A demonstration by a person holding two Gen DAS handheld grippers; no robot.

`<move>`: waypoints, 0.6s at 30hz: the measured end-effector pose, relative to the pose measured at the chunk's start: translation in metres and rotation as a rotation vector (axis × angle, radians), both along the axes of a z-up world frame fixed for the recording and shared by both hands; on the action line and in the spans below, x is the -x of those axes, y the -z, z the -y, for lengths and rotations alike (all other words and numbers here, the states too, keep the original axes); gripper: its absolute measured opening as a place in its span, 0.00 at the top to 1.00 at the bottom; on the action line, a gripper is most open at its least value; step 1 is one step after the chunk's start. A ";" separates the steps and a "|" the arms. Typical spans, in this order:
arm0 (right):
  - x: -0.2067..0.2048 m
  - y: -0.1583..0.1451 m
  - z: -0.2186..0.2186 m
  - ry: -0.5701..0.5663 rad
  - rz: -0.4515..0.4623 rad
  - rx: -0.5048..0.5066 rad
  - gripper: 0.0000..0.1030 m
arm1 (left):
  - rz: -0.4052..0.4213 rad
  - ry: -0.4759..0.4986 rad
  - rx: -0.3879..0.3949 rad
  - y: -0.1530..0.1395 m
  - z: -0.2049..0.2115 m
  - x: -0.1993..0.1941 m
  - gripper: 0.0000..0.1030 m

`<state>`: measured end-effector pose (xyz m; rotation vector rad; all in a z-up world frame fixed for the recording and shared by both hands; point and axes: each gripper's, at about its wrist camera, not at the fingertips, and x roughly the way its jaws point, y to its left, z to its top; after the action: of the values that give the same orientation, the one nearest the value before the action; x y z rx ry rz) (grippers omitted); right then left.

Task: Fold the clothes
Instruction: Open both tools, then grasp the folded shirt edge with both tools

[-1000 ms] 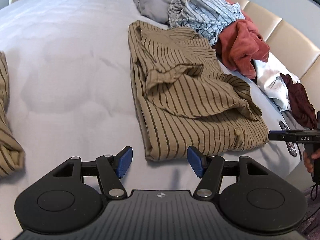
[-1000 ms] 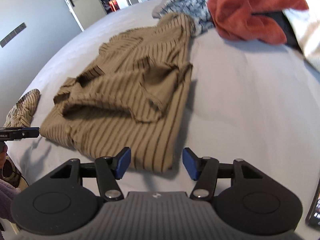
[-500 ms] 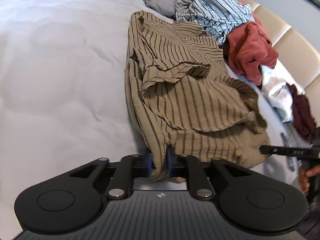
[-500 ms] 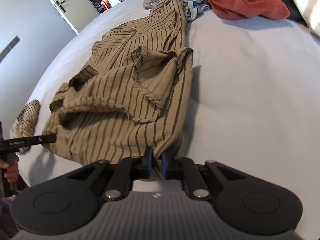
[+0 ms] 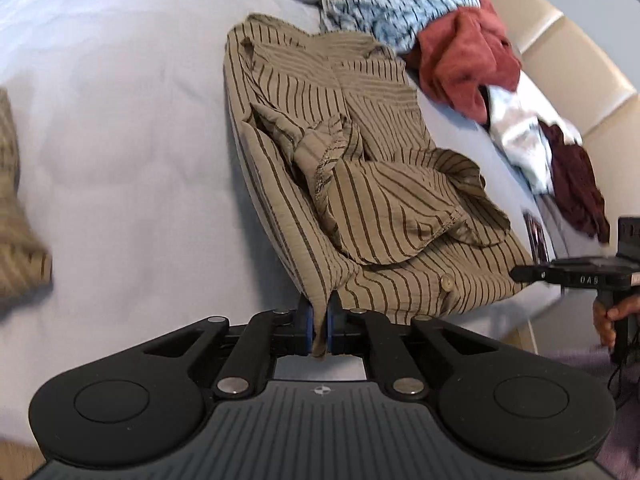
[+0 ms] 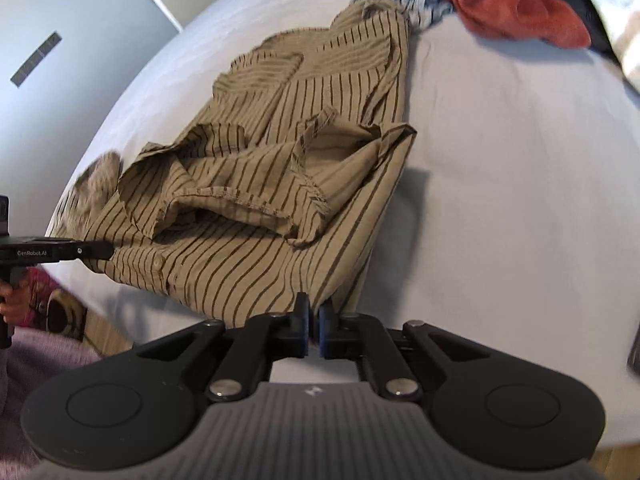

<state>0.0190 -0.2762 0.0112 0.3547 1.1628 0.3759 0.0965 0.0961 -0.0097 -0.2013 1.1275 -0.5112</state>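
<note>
Both grippers pinch the near hem of the tan striped shirt [image 5: 360, 200], which lies partly folded on the pale bed [image 5: 120, 140]: our left gripper [image 5: 319, 330] has a near corner clamped between its blue pads, our right gripper [image 6: 314, 330] the other near corner, and we see that hem raised off the cover. Beyond the shirt, at the far right, sits a heap of clothes [image 5: 460, 52], a rust-red garment [image 6: 520, 12] among them.

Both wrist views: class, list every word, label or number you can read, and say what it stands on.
"GenRobot.AI": side of the left gripper, seen in the right wrist view.
"DAS": side of the right gripper, seen in the left wrist view; blurred, so uncertain.
Nothing readable on the striped shirt.
</note>
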 end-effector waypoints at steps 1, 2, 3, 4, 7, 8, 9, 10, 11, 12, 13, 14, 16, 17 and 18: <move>0.008 0.000 -0.002 -0.011 -0.009 -0.001 0.95 | -0.009 0.008 -0.006 0.001 -0.001 0.009 0.96; 0.017 0.002 -0.004 -0.023 -0.019 0.004 0.95 | -0.023 0.009 -0.006 0.005 -0.001 0.017 0.96; 0.026 0.004 -0.007 -0.034 -0.032 0.012 0.95 | -0.036 0.009 -0.007 0.008 -0.002 0.026 0.96; 0.034 0.007 -0.010 -0.044 -0.043 0.021 0.95 | -0.040 0.014 -0.008 0.013 -0.002 0.034 0.96; 0.052 0.016 -0.017 -0.067 -0.057 0.047 0.94 | -0.040 0.014 -0.022 0.025 -0.003 0.051 0.96; 0.055 0.019 -0.020 -0.073 -0.053 0.059 0.94 | -0.026 0.014 -0.026 0.028 -0.002 0.052 0.96; 0.056 0.022 -0.023 -0.080 -0.046 0.073 0.94 | -0.012 0.014 -0.031 0.032 -0.002 0.053 0.95; 0.055 0.025 -0.026 -0.093 -0.039 0.091 0.92 | 0.000 0.017 -0.049 0.035 0.000 0.053 0.94; 0.055 0.027 -0.029 -0.105 -0.033 0.110 0.90 | 0.011 0.020 -0.067 0.039 0.001 0.052 0.90; 0.054 0.030 -0.032 -0.116 -0.028 0.130 0.90 | 0.018 0.022 -0.086 0.040 0.004 0.053 0.89; 0.053 0.031 -0.033 -0.124 -0.026 0.149 0.87 | 0.025 0.024 -0.105 0.042 0.007 0.054 0.84; 0.053 0.030 -0.034 -0.131 -0.023 0.170 0.80 | 0.033 0.029 -0.131 0.042 0.007 0.055 0.76; 0.057 0.023 -0.034 -0.144 0.012 0.241 0.51 | 0.079 0.034 -0.184 0.034 0.006 0.061 0.61; 0.060 0.018 -0.032 -0.147 0.056 0.282 0.48 | 0.107 0.037 -0.207 0.029 0.005 0.064 0.54; 0.063 0.010 -0.031 -0.149 0.093 0.310 0.48 | 0.148 0.043 -0.226 0.022 0.004 0.069 0.54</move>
<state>-0.0435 -0.2447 0.0009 -0.0199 1.1390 0.3320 0.0279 0.0922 -0.0320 0.0570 1.0369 -0.4253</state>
